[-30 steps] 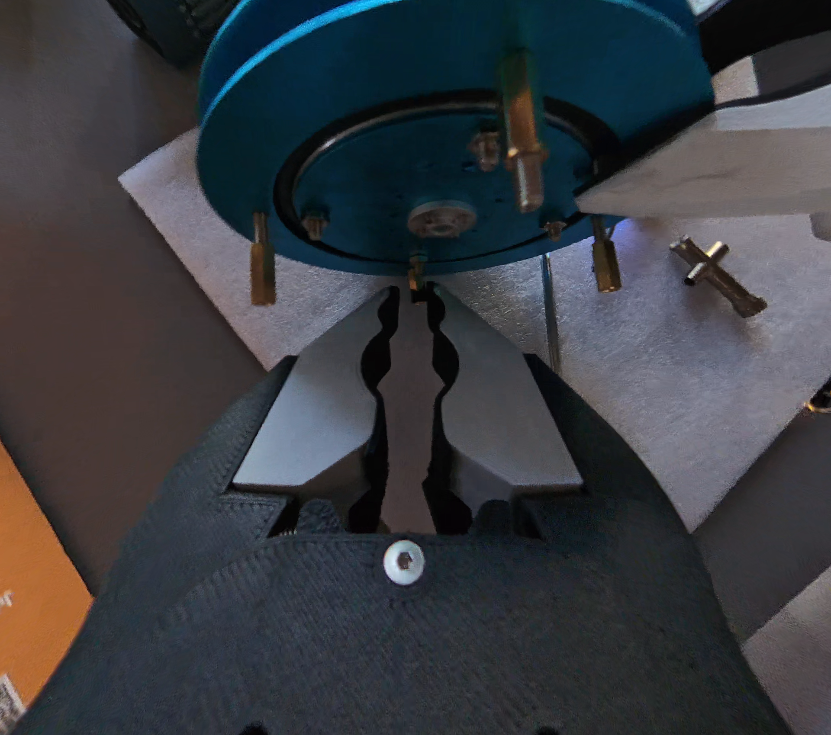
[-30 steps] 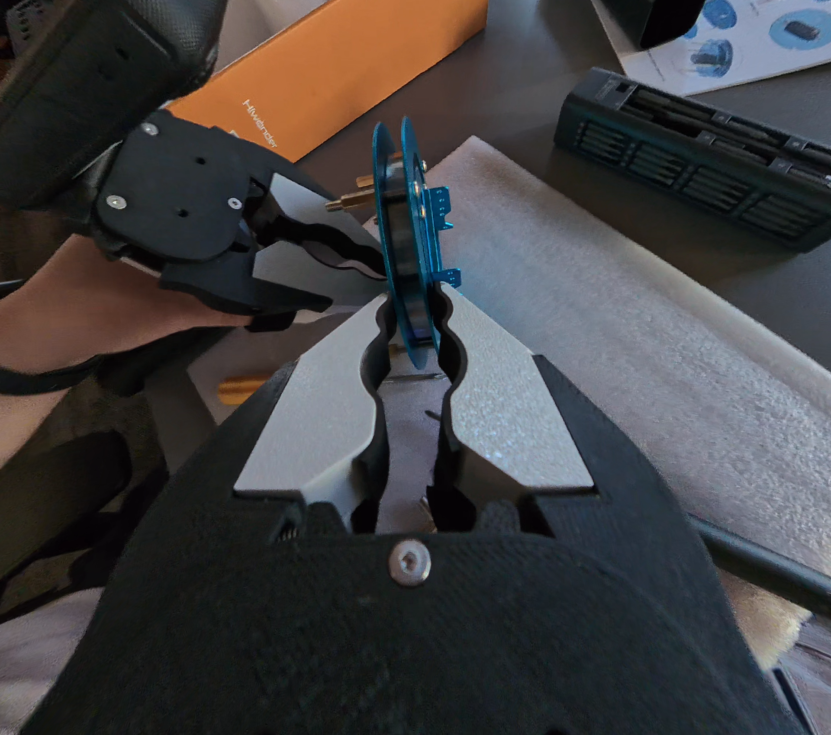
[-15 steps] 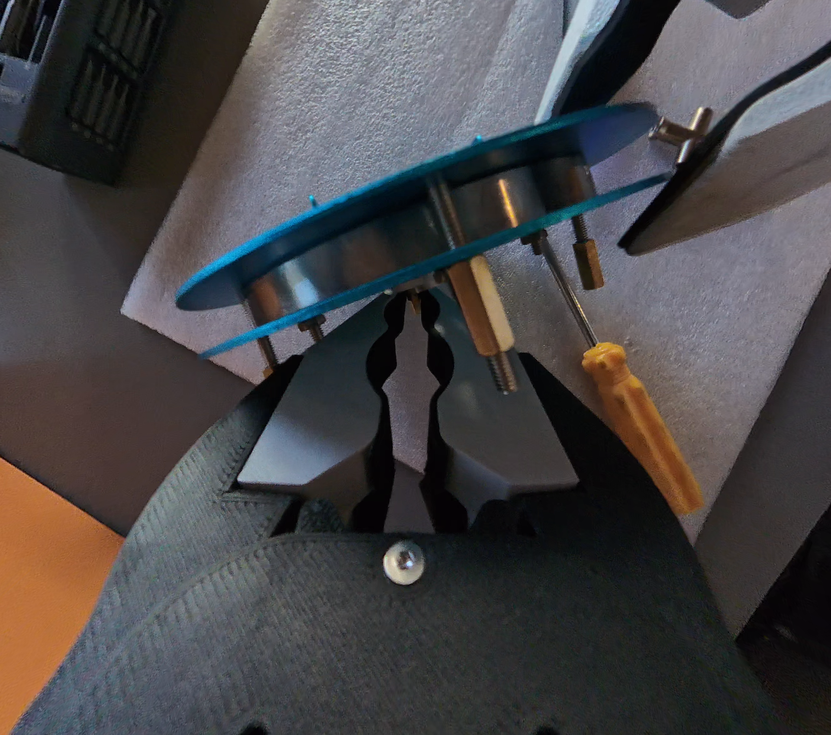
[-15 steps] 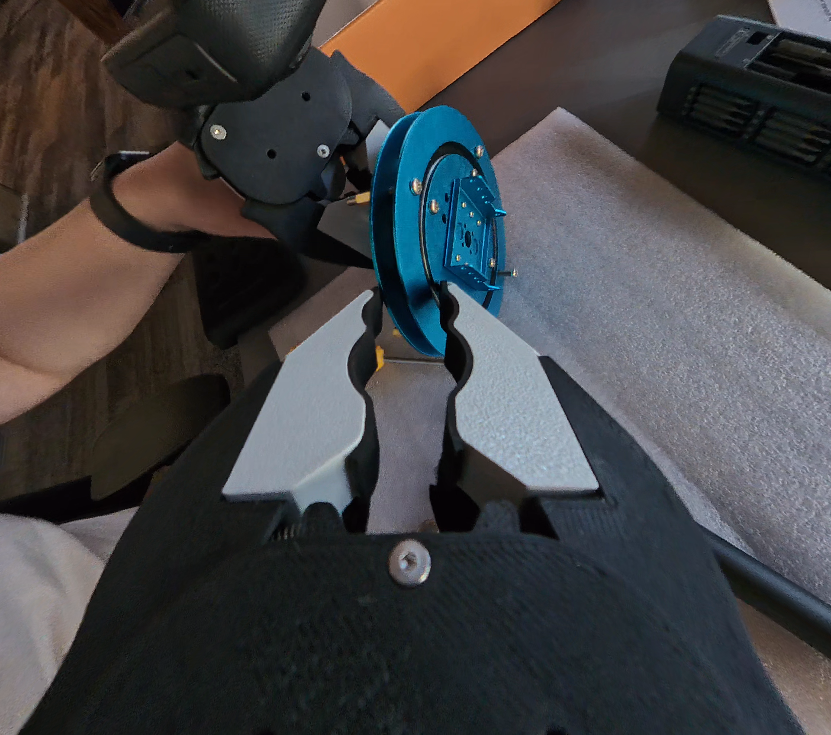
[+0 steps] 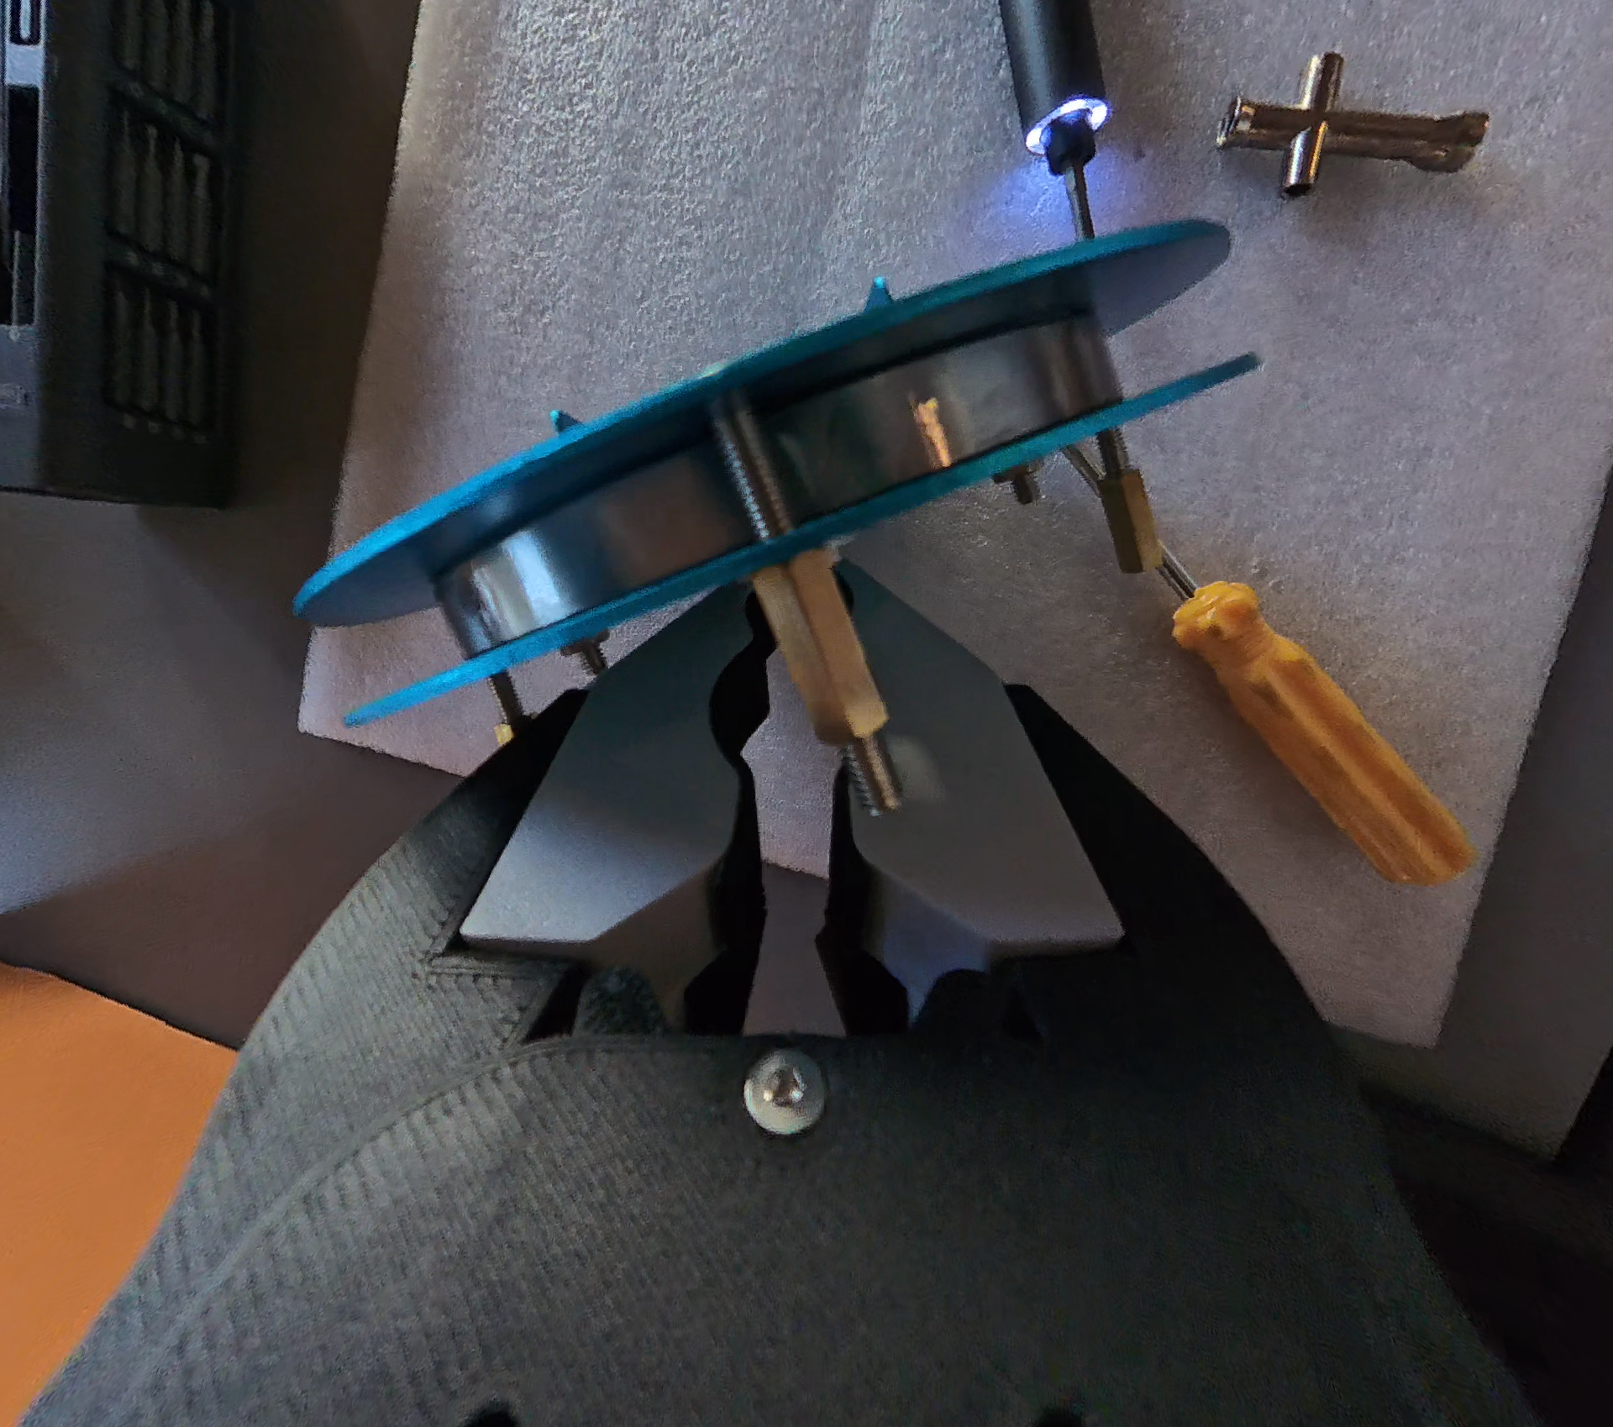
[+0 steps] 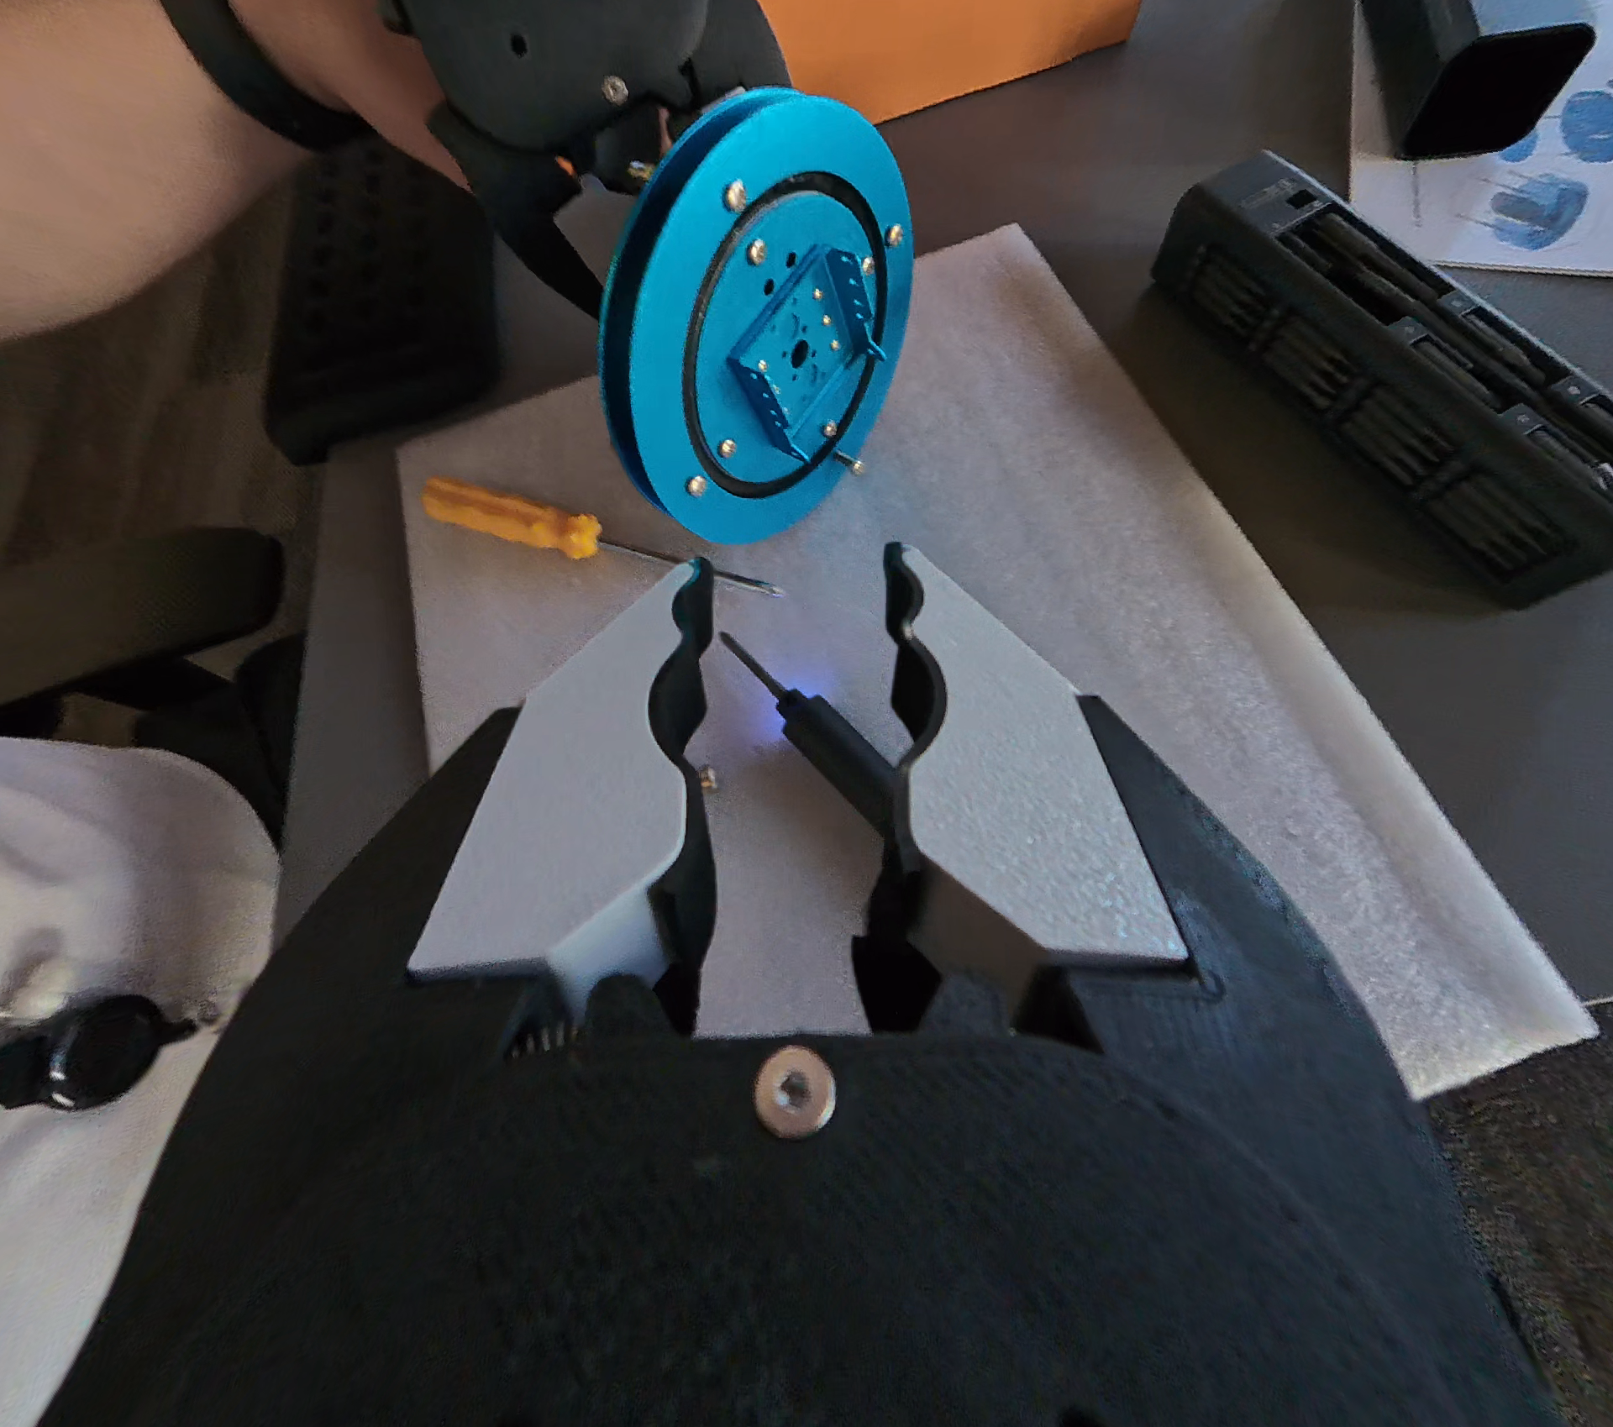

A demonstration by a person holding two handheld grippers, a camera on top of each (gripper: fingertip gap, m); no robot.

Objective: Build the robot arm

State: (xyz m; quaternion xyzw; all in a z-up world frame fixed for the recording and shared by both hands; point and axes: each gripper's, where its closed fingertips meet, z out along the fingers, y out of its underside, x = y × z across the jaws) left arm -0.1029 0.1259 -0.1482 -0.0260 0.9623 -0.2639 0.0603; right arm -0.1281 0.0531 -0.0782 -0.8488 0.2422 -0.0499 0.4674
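While left tongs [image 5: 790, 652] clamp the blue disc assembly [image 6: 758, 316] mid-frame, right tongs [image 6: 794, 569] are apart. Lit black screwdriver [image 6: 833, 748] lies between them on foam [image 6: 1091, 512].

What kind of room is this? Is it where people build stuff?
Probably a hobby or workshop desk for building small machines. A black case of screwdriver bits sits by a foam mat with a yellow screwdriver, and the left gripper holds a blue metal disc assembly.

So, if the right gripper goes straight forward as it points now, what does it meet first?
Probably the blue disc assembly, held up by the left gripper just ahead of the open right gripper. Depth is unclear, so it might pass beneath, toward the white foam sheet.
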